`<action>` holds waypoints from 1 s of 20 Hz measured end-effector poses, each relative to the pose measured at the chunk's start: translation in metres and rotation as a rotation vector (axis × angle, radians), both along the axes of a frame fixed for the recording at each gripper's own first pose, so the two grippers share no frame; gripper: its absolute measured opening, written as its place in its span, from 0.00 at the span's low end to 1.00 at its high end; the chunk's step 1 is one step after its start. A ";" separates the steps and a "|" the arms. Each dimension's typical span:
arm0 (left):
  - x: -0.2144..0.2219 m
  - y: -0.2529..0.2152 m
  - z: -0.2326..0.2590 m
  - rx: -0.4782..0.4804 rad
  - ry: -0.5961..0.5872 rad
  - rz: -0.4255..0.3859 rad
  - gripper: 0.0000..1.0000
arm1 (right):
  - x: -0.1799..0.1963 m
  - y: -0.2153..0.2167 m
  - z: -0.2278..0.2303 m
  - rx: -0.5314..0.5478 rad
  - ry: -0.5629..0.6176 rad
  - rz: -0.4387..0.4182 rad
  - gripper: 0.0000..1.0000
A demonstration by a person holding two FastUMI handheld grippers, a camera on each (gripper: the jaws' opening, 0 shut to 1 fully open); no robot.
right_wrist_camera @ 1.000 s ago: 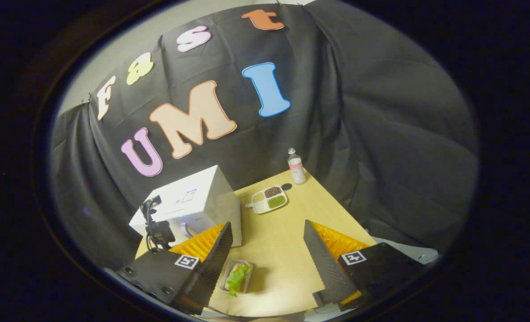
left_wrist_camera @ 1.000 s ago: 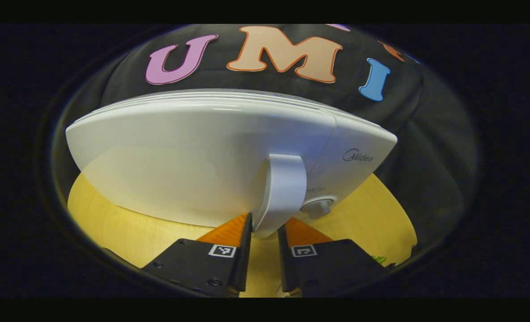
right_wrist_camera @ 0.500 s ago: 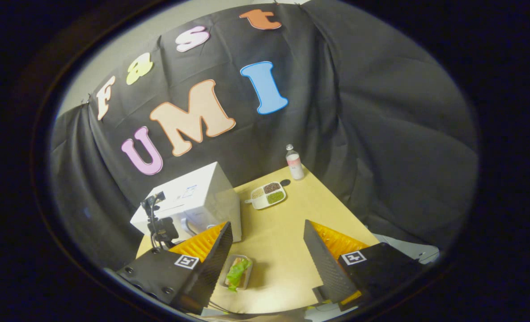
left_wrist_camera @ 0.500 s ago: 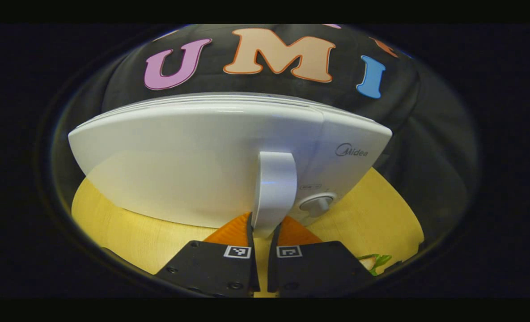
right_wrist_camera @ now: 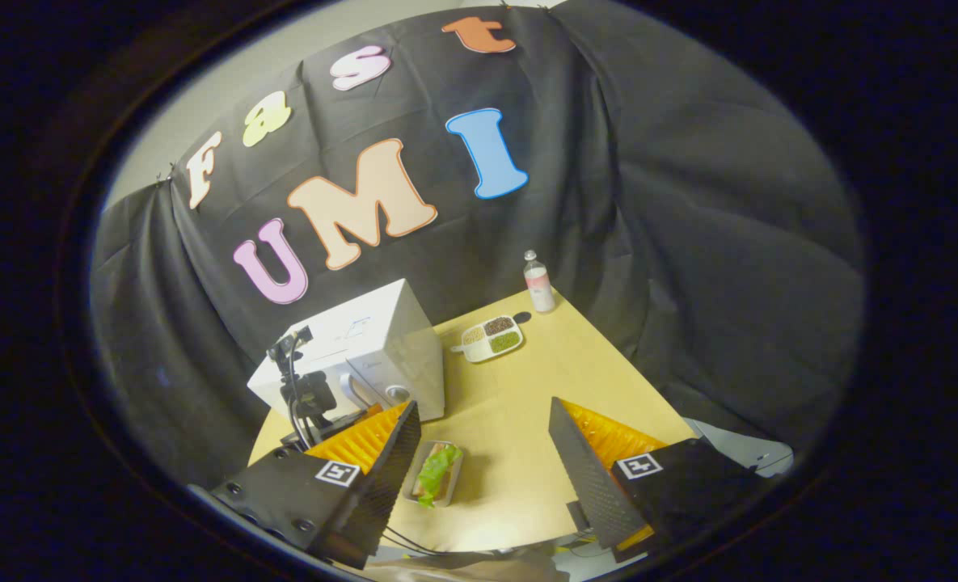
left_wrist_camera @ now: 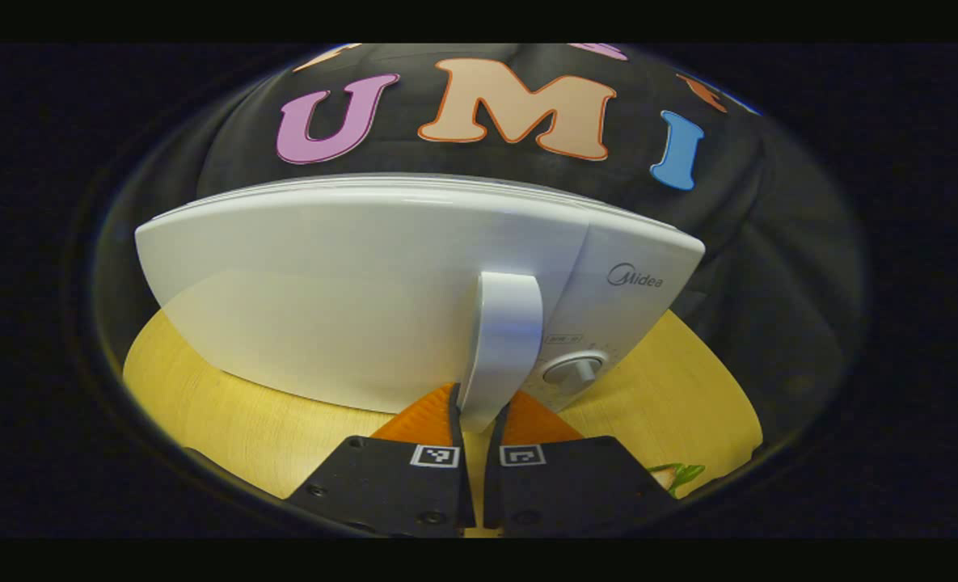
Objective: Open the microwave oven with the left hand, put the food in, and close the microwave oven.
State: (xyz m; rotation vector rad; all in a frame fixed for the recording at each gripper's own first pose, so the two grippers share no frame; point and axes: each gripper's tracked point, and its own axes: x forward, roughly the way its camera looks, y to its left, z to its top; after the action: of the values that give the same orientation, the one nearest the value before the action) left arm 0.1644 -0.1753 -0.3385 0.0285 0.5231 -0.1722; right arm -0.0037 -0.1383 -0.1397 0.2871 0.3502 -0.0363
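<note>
Bottle (right_wrist_camera: 538, 280) and divided dish (right_wrist_camera: 491, 338) appear in right gripper view.

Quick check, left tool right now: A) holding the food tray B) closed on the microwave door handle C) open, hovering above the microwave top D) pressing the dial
B: in the left gripper view the left tool has both fingers pressed against the lower end of the white door handle of the microwave, whose door looks shut; the dial sits untouched to the right.
</note>
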 end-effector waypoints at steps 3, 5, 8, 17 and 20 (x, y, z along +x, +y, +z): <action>-0.001 0.000 0.000 -0.001 0.003 -0.021 0.04 | -0.004 0.004 0.000 -0.017 0.000 0.002 0.98; -0.008 0.002 -0.002 -0.004 0.027 -0.013 0.04 | -0.004 0.010 0.000 -0.027 -0.004 0.011 0.90; -0.055 0.018 -0.001 0.002 0.001 -0.030 0.05 | 0.000 0.024 -0.007 -0.045 0.008 0.042 0.99; -0.141 0.072 0.000 0.059 0.011 -0.120 0.05 | 0.004 0.116 -0.013 -0.066 -0.001 0.206 0.99; -0.157 0.087 -0.001 0.091 0.011 -0.166 0.07 | -0.010 0.141 -0.017 -0.061 -0.004 0.182 0.99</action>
State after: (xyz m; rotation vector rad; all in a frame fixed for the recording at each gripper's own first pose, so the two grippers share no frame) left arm 0.0077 -0.0880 -0.3395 0.1599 0.5393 -0.3110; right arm -0.0142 0.0028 -0.1567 0.1943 0.3691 0.1327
